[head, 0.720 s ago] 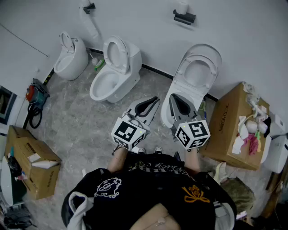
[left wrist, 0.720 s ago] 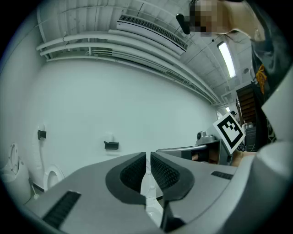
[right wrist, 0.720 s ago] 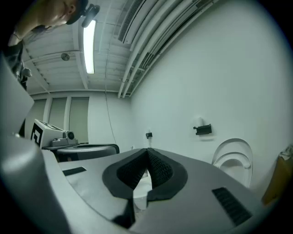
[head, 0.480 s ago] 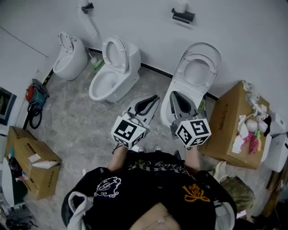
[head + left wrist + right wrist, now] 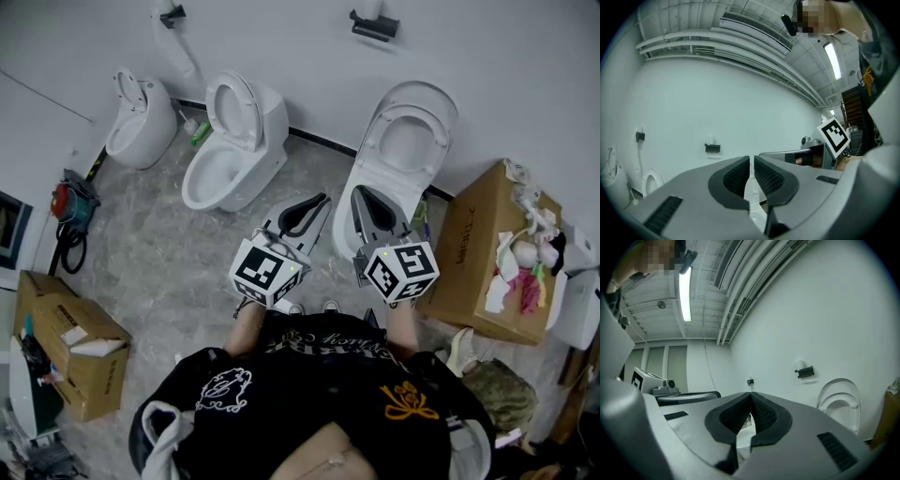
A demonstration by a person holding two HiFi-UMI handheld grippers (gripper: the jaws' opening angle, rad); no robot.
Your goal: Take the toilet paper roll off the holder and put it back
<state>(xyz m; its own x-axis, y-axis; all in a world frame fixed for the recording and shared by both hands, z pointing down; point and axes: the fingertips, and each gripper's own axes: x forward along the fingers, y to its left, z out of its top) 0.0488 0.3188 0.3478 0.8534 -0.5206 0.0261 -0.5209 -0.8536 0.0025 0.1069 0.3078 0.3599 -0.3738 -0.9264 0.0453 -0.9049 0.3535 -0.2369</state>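
The white toilet paper roll (image 5: 374,11) sits on a black wall holder (image 5: 373,27) above the right-hand toilet (image 5: 405,150). In the gripper views it is small and far off; the holder (image 5: 712,148) (image 5: 805,372) shows on the white wall. My left gripper (image 5: 322,201) and right gripper (image 5: 360,195) are held side by side in front of the person's chest. Both are well short of the wall and point toward it. The left gripper (image 5: 751,159) is shut with nothing between its pads. The right gripper (image 5: 750,394) is also shut and empty.
Two more toilets (image 5: 232,141) (image 5: 141,117) stand along the wall to the left, under a second black wall fitting (image 5: 172,14). An open cardboard box (image 5: 473,251) with rags stands at the right. Another box (image 5: 67,345) is at the left, with a red tool (image 5: 73,201) on the floor.
The wall, the holder and the toilets have slid slightly up and left in the head view. Both grippers stay shut and side by side, barely shifted.
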